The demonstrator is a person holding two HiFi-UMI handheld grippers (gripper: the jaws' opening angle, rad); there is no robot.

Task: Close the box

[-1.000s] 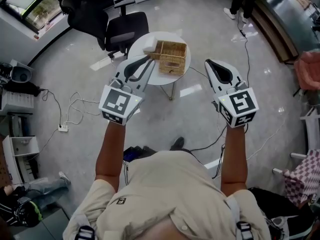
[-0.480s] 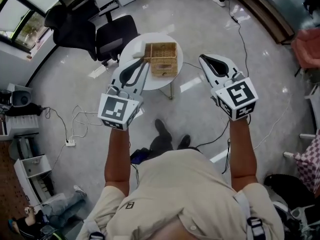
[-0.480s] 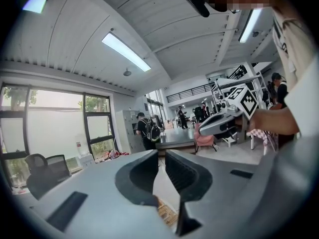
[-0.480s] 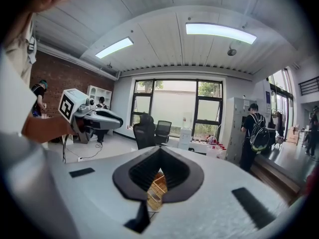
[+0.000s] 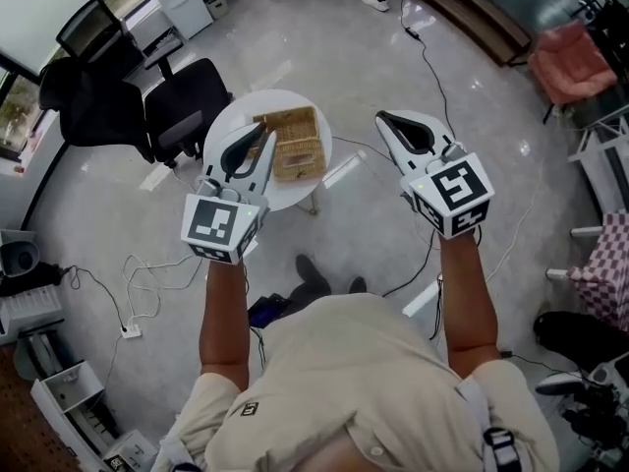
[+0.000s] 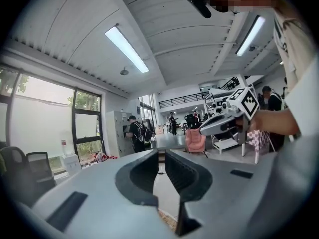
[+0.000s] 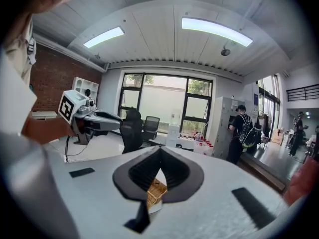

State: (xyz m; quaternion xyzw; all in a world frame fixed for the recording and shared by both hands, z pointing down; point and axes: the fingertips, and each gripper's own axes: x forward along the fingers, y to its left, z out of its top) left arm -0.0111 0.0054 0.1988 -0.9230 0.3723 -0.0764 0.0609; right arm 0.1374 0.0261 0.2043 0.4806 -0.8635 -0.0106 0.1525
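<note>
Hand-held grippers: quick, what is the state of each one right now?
Left hand-held gripper: closed but for a thin slit, holding nothing.
Right hand-held gripper: closed, holding nothing.

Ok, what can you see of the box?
The box is tan woven wicker, rectangular, showing two joined panels, so its lid looks folded open, though it is too small to be sure. It sits flat on the round white table, right of centre. Nothing else is seen touching it.
</note>
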